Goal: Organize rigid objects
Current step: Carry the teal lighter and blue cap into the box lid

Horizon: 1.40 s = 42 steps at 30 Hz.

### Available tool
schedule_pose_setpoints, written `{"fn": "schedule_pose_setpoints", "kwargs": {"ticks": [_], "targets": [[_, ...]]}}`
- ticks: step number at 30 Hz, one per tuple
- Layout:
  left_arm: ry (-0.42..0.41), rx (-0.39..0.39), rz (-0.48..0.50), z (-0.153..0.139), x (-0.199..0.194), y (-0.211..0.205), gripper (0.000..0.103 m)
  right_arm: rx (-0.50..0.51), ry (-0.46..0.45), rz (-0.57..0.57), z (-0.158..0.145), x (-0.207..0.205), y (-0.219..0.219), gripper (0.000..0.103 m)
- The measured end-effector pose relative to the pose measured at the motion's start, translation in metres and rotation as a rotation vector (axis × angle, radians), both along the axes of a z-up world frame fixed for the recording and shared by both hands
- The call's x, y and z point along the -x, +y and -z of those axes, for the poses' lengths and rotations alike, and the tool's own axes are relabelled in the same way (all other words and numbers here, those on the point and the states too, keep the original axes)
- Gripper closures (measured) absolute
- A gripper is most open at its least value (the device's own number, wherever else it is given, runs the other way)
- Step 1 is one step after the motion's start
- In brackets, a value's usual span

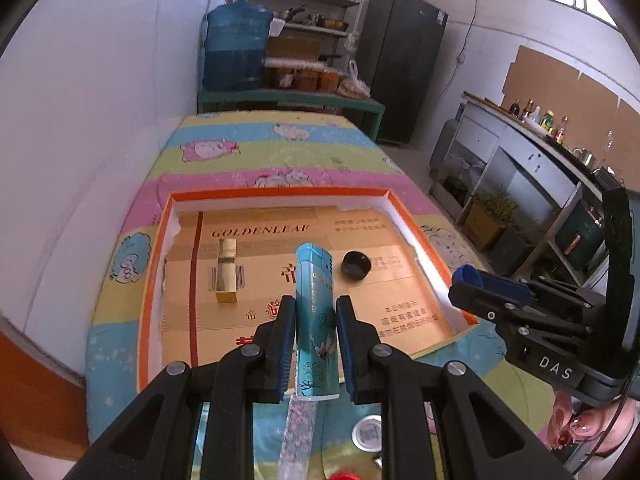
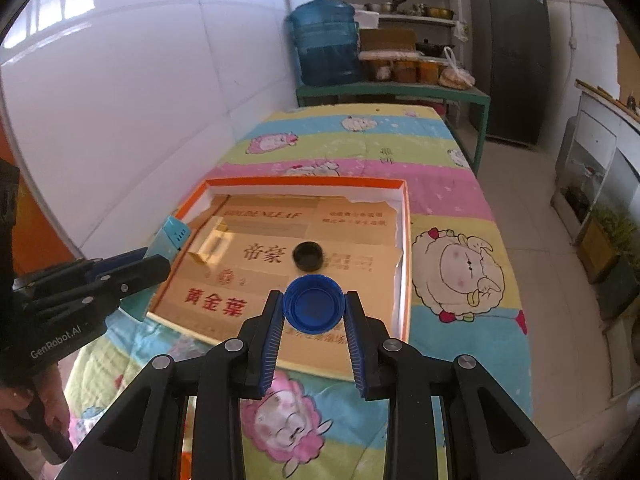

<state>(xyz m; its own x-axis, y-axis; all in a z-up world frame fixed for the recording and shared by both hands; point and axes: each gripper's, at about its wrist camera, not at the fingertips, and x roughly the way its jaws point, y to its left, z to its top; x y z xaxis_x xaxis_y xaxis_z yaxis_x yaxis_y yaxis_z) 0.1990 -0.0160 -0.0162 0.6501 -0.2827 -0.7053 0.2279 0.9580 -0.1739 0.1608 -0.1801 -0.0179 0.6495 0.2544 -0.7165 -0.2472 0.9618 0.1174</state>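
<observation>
Both loads look light, stiff and slick: the left gripper fingers clamp the teal lighter mid-body, the right gripper fingers pinch the blue bottle cap at its rim.

Two caps, one black and one blue; one teal lighter; one gold box; one orange tray; one metal lid

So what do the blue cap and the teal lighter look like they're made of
Blue cap: likely moulded plastic, matte, with a ribbed rim and a uniform colour. Teal lighter: glossy body printed with a floral pattern; the sheen suggests plastic or lacquered metal, and I can't tell which.
</observation>
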Motion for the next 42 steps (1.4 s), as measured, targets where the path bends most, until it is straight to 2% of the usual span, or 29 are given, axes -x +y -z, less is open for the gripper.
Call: {"fn": "schedule_pose_setpoints", "kwargs": {"ticks": [15,42], "targets": [[0.074,-0.008,-0.017,0.032,-0.045,-0.010,0.082,0.009,0.071,-0.005,0.030,-0.050,-0.001,0.072],[0.147,-0.011,-0.016,0.063,-0.073,-0.017,0.082,0.066,0.120,-0.041,0.057,-0.074,0.014,0.072]]}}
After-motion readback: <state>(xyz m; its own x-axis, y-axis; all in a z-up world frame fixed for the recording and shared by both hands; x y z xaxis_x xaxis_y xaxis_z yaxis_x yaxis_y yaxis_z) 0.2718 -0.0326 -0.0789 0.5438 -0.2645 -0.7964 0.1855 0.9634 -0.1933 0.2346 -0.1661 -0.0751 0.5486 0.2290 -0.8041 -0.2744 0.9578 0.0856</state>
